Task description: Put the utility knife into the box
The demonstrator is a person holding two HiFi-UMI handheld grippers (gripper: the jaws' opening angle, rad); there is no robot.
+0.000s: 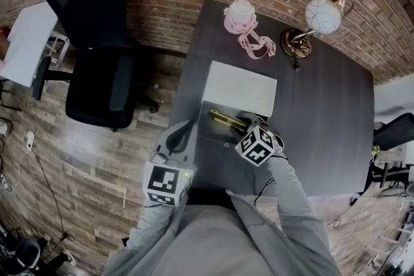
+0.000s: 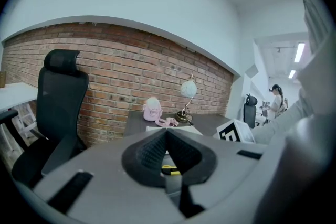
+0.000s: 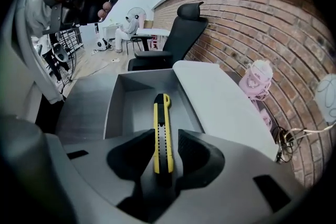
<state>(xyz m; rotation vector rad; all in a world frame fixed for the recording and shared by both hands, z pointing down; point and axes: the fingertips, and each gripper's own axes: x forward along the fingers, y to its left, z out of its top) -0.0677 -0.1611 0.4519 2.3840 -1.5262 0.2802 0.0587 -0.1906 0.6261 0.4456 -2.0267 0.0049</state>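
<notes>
right gripper (image 3: 161,157) jaws clamped on the tail end of the yellow utility knife (image 3: 161,128). most of the body sticks out ahead, nose over the inside of the open grey box (image 3: 113,113). can't tell if the nose touches the floor. open box lid (image 3: 220,97) lies just beside the knife's line. left gripper (image 2: 167,136) jaws together, holding nothing, near the box's near-left corner, not bracing it as far as i can see.

risks:
- grip is far back, so the knife could pivot or slip out early
- letting go while it's high likely means a bounce out onto the dark desk (image 1: 323,113)
- nose digging into the far wall could shove the unbraced box
- a wide swing could clip the lid
</notes>
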